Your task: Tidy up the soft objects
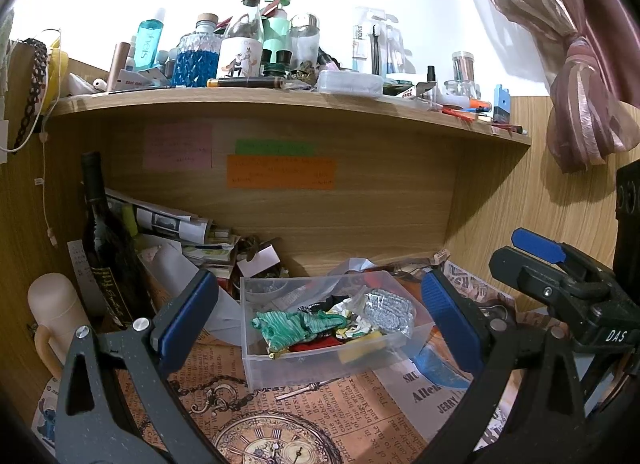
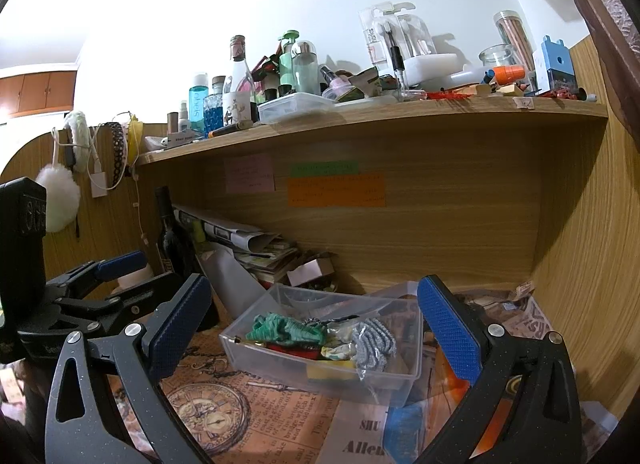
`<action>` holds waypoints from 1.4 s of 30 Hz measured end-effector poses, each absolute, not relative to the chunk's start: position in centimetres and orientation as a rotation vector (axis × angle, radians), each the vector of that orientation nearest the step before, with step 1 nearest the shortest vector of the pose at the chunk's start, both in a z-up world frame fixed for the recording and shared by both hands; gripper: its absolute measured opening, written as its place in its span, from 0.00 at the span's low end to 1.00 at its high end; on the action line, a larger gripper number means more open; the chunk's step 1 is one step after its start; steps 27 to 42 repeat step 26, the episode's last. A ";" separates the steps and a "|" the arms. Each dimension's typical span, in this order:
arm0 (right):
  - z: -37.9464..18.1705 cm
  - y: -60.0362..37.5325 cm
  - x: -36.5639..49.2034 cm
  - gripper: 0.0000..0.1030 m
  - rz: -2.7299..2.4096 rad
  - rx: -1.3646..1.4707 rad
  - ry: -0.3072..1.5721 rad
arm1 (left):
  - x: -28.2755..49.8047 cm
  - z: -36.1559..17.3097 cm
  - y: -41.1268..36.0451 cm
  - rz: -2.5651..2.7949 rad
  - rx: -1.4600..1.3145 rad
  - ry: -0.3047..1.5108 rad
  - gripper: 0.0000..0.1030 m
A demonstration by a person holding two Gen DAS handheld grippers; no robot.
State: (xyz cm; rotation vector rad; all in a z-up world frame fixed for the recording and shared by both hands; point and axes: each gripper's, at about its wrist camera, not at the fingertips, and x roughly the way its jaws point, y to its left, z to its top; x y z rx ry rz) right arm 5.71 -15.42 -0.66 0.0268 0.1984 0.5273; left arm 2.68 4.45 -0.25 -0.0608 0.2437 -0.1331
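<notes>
A clear plastic box (image 1: pixel 256 368) (image 2: pixel 412 372) stands on the newspaper-print desk cover. Inside it lie a green striped cloth (image 1: pixel 298 326) (image 2: pixel 286 330), a grey knitted piece in a clear bag (image 1: pixel 390 310) (image 2: pixel 374 342), and red, yellow and patterned soft bits. My left gripper (image 1: pixel 320 322) is open, its blue pads either side of the box and a little short of it. My right gripper (image 2: pixel 320 328) is open too, framing the same box from the right. The right gripper (image 1: pixel 560 268) shows at the right edge of the left wrist view.
A dark wine bottle (image 1: pixel 106 248) (image 2: pixel 174 240), rolled papers (image 1: pixel 168 219) and a cream mug (image 1: pixel 56 316) crowd the back left. A wooden shelf (image 1: pixel 280 101) (image 2: pixel 360 115) above carries several bottles and jars. A pink curtain (image 1: pixel 580 75) hangs right. Blue paper (image 2: pixel 404 432) lies near the box.
</notes>
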 end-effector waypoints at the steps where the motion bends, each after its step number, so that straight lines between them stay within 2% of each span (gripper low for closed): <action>1: -0.7 -15.4 5.7 1.00 0.525 0.028 0.199 | 2.7 -0.3 4.5 -0.135 -0.061 0.245 1.00; 42: -1.5 -14.5 5.8 1.00 0.509 0.031 0.230 | 3.0 -0.4 4.4 -0.135 -0.057 0.251 1.00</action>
